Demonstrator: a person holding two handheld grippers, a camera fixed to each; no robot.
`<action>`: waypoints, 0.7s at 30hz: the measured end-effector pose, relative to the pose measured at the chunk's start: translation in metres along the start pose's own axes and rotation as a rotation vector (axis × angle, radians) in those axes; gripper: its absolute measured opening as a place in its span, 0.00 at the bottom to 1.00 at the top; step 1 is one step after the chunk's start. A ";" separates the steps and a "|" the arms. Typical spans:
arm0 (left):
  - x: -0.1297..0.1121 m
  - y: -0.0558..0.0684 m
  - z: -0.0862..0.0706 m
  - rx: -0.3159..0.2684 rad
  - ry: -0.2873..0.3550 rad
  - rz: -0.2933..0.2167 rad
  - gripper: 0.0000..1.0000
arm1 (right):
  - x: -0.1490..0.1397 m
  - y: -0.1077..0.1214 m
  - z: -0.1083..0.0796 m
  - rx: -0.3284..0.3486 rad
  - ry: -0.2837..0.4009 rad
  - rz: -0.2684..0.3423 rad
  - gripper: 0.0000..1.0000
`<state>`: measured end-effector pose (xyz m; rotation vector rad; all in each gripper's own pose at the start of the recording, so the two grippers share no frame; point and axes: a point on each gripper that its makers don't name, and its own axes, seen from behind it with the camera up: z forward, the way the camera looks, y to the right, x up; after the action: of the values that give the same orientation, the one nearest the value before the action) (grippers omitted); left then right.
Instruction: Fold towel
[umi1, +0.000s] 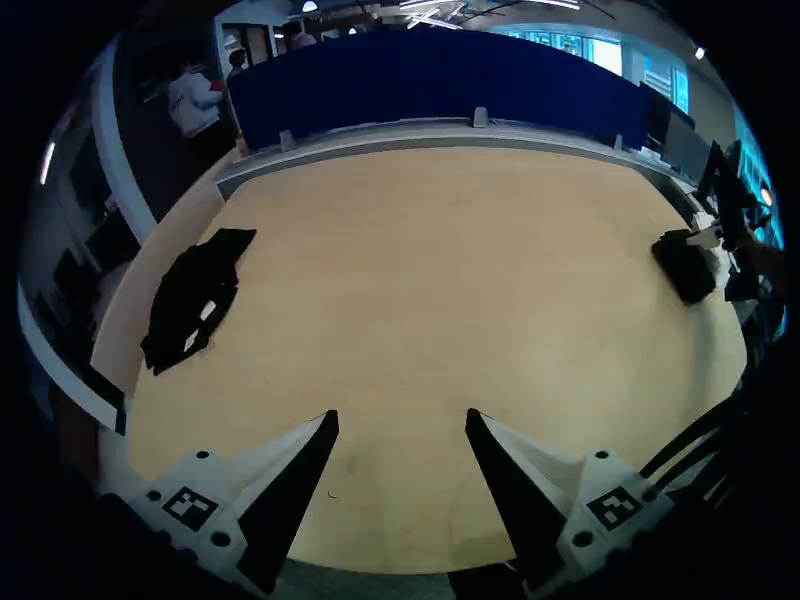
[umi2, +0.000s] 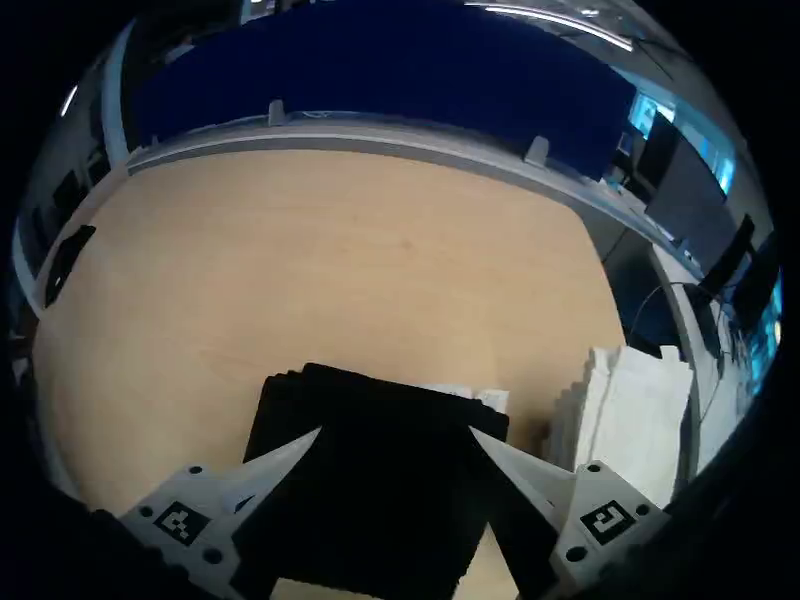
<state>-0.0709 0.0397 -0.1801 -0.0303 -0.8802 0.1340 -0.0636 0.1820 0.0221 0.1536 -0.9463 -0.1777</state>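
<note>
Left gripper (umi1: 400, 420): jaws wide apart, empty, over table (umi1: 450, 280). Right gripper (umi2: 395, 432): spread wide above folded black stack (umi2: 380, 480), pinching nothing. Rumpled black towel (umi1: 195, 295) lies well ahead-left of left gripper. Likely fetching step; next: reach it, pinch an edge.

Fingers (umi2: 255, 475) hide corners of the black towels (umi2: 385, 450).

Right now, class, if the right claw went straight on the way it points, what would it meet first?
Probably the black towel stack, lying just ahead of the right claw between its open fingers; depth is unclear.
</note>
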 end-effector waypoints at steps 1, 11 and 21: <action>-0.001 0.000 -0.001 0.001 -0.001 -0.001 0.95 | 0.000 0.001 0.003 -0.001 -0.005 0.003 0.94; -0.004 -0.001 -0.005 0.013 -0.005 0.000 0.94 | -0.002 0.006 0.021 -0.006 -0.032 0.015 0.94; 0.000 0.004 -0.004 0.004 -0.001 0.005 0.95 | 0.001 0.006 0.015 -0.008 -0.018 0.011 0.94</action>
<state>-0.0679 0.0438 -0.1830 -0.0287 -0.8813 0.1408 -0.0751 0.1866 0.0329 0.1395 -0.9639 -0.1725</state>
